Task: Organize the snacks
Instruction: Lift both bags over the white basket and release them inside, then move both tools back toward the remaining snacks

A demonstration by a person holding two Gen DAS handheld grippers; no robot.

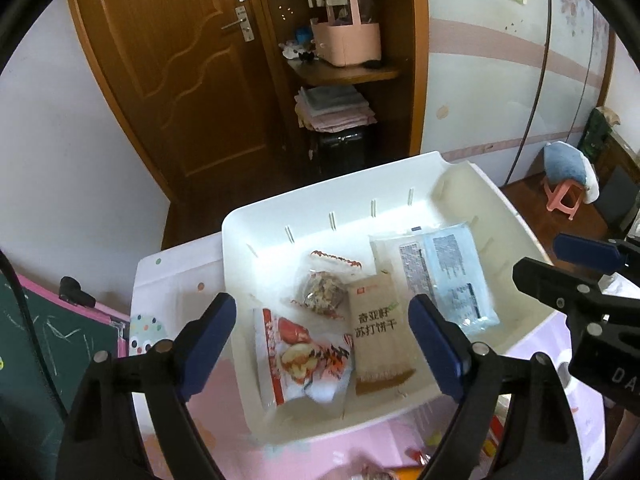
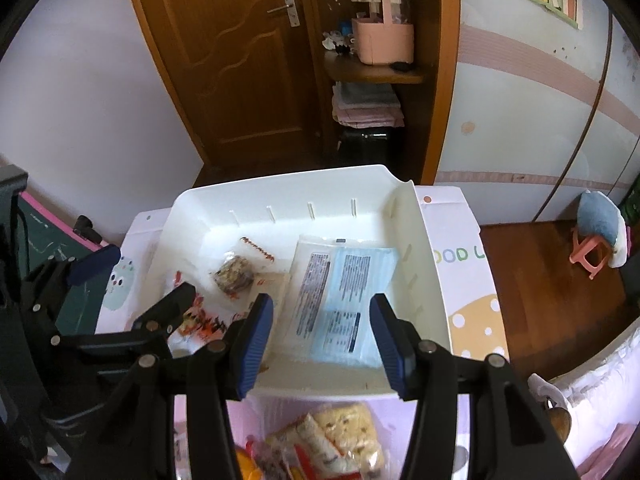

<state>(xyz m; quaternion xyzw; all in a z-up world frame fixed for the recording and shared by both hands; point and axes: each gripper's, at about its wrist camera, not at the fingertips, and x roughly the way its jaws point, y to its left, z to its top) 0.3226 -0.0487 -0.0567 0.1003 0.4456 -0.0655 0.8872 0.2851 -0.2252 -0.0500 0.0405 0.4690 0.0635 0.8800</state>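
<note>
A white plastic bin [image 1: 320, 196] stands on a small table and holds several snacks. They are a red-and-white packet [image 1: 304, 356], a brown cracker packet [image 1: 380, 332], a clear packet with a nut cluster [image 1: 324, 292] and a blue-and-white packet [image 1: 444, 272]. My left gripper [image 1: 322, 344] hangs open over the bin's near half with nothing between its pads. My right gripper [image 2: 325, 344] is open above the blue-and-white packet [image 2: 344, 296], holding nothing. Each gripper shows at the edge of the other's view: the right gripper [image 1: 572, 272] and the left gripper [image 2: 132, 284].
Loose snack packets [image 2: 328, 444] lie piled on the pink surface in front of the bin [image 2: 280, 184]. A green chalkboard [image 1: 36, 344] stands to the left. Behind are a wooden door [image 1: 172, 80], shelves with a pink basket [image 1: 348, 40], and a pink stool [image 1: 564, 196] at the right.
</note>
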